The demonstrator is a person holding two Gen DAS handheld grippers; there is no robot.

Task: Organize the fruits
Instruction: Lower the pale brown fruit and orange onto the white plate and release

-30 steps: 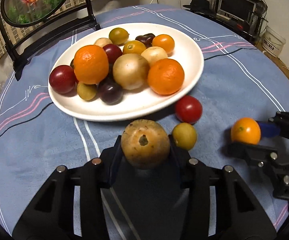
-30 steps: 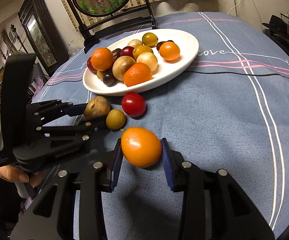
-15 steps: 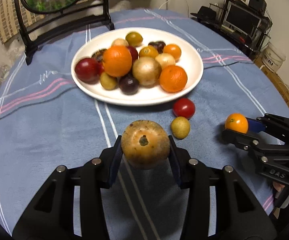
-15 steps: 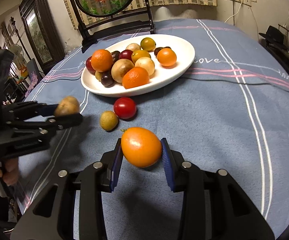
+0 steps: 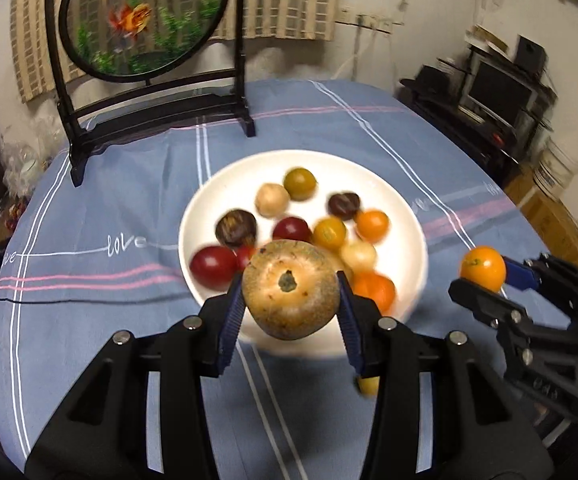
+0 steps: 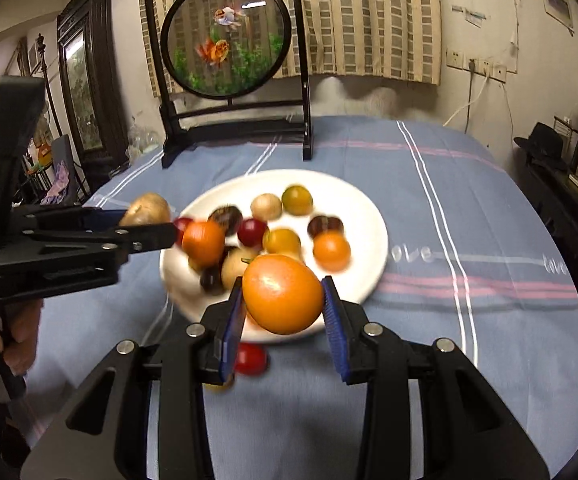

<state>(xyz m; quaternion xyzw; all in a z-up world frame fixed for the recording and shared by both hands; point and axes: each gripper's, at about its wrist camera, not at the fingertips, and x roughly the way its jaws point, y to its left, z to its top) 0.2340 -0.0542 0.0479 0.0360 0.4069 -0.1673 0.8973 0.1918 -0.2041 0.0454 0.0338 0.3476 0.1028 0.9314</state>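
Note:
My left gripper (image 5: 291, 304) is shut on a round brown fruit (image 5: 291, 290) and holds it in the air over the near rim of the white plate (image 5: 217, 208). My right gripper (image 6: 283, 300) is shut on an orange fruit (image 6: 283, 294), also lifted above the plate's (image 6: 369, 216) near edge. Several small red, orange, yellow and dark fruits lie on the plate. A red fruit (image 6: 251, 358) and a yellow-green fruit (image 5: 369, 385) lie on the blue cloth below the grippers, partly hidden. The left gripper with its brown fruit (image 6: 145, 210) also shows in the right wrist view.
A black stand with a round goldfish panel (image 5: 141, 20) stands at the table's far side behind the plate. The blue striped tablecloth (image 5: 89, 320) covers the round table. A hand (image 6: 13, 336) grips the left tool's handle. Shelves with a monitor (image 5: 493, 92) stand at the right.
Both grippers have risen from the cloth with their fruits and now hang over the plate's near edge. The red and yellow-green fruits stayed on the cloth, now beneath the fingers.

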